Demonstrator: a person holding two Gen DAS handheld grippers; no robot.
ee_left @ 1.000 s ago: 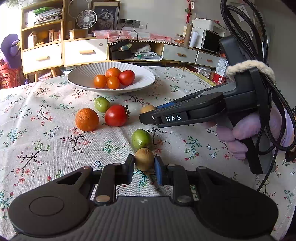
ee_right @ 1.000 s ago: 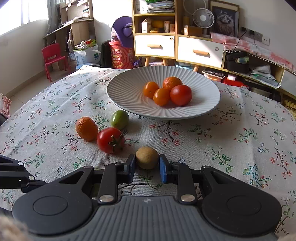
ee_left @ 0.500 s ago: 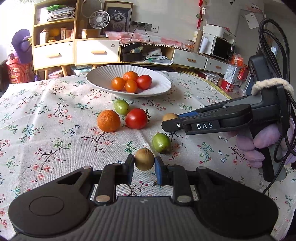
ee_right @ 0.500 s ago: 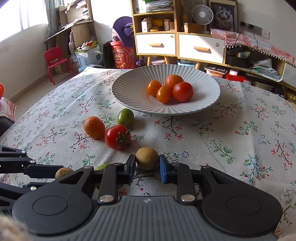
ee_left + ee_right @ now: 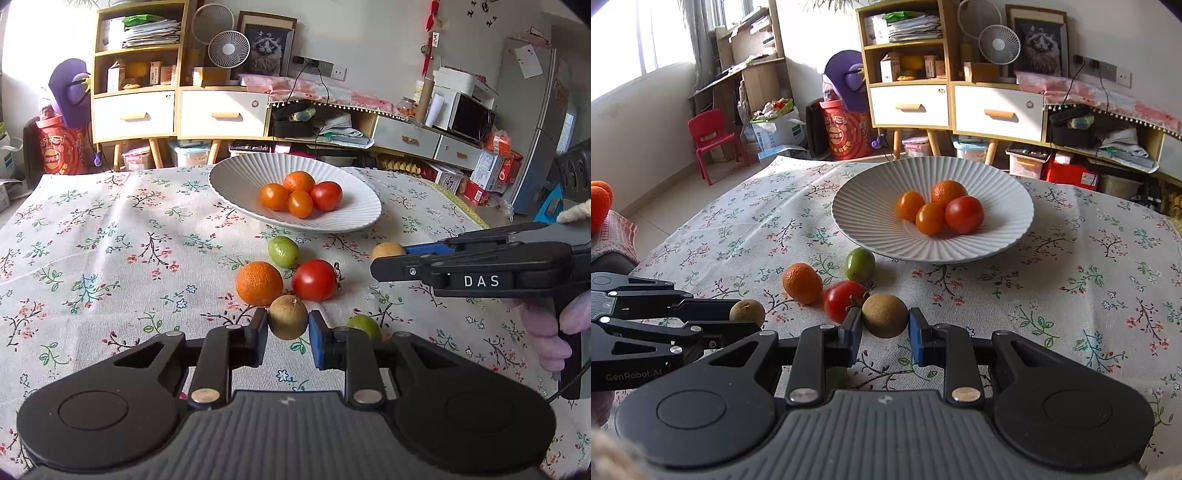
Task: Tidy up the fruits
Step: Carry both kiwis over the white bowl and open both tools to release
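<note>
My left gripper (image 5: 287, 336) is shut on a brown kiwi (image 5: 288, 322) and holds it above the cloth. My right gripper (image 5: 884, 334) is shut on another brown kiwi (image 5: 885, 315), also lifted; that kiwi shows in the left wrist view (image 5: 387, 251) too. The white ribbed bowl (image 5: 997, 184) holds three oranges and a red tomato (image 5: 964, 214). On the cloth lie an orange (image 5: 259, 283), a red tomato (image 5: 314, 280), a green fruit (image 5: 283, 251) and a second green fruit (image 5: 364, 326).
The table has a floral cloth (image 5: 92, 258). Behind it stand a wooden cabinet with drawers (image 5: 177, 110), a fan (image 5: 228, 49) and a red child's chair (image 5: 711, 142). The table's right edge (image 5: 465, 210) is near the right gripper.
Both grippers have risen with their kiwis and moved toward the bowl. The left gripper has swung left, so the bowl now sits more centrally in its view.
</note>
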